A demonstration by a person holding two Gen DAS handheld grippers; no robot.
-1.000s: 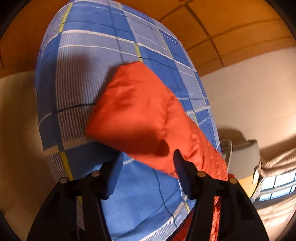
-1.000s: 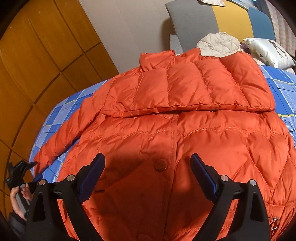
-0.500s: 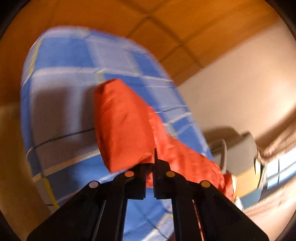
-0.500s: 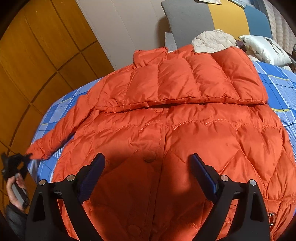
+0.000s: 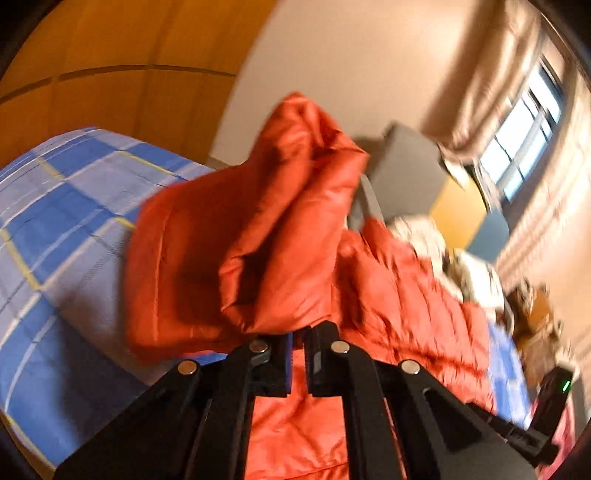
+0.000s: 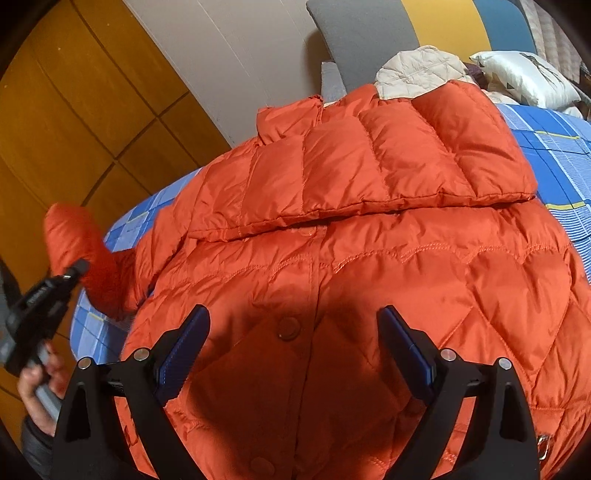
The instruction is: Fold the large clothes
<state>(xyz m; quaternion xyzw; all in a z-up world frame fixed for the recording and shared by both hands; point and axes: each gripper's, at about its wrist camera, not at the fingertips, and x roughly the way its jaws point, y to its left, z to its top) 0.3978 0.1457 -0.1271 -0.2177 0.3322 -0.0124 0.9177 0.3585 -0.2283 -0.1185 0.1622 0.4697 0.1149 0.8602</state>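
An orange puffer jacket (image 6: 351,266) lies front-up on a blue plaid bed (image 6: 554,158), its hood folded down over the chest. My left gripper (image 5: 298,334) is shut on the end of the jacket's sleeve (image 5: 251,236) and holds it lifted off the bed, bent back toward the jacket body (image 5: 399,317). In the right wrist view the left gripper (image 6: 79,266) shows at the far left with the raised sleeve (image 6: 77,243). My right gripper (image 6: 293,325) is open and empty, hovering over the jacket's buttoned front.
A grey, yellow and blue headboard (image 6: 417,26) stands behind the bed. A beige jacket (image 6: 417,70) and a white pillow (image 6: 524,77) lie near it. Wooden wall panels (image 6: 81,110) run along the left. A window (image 5: 524,129) is at the right.
My left gripper closed on the sleeve end, then lifted and swung it up toward the jacket body. My right gripper stayed open and drifted slightly over the jacket front.
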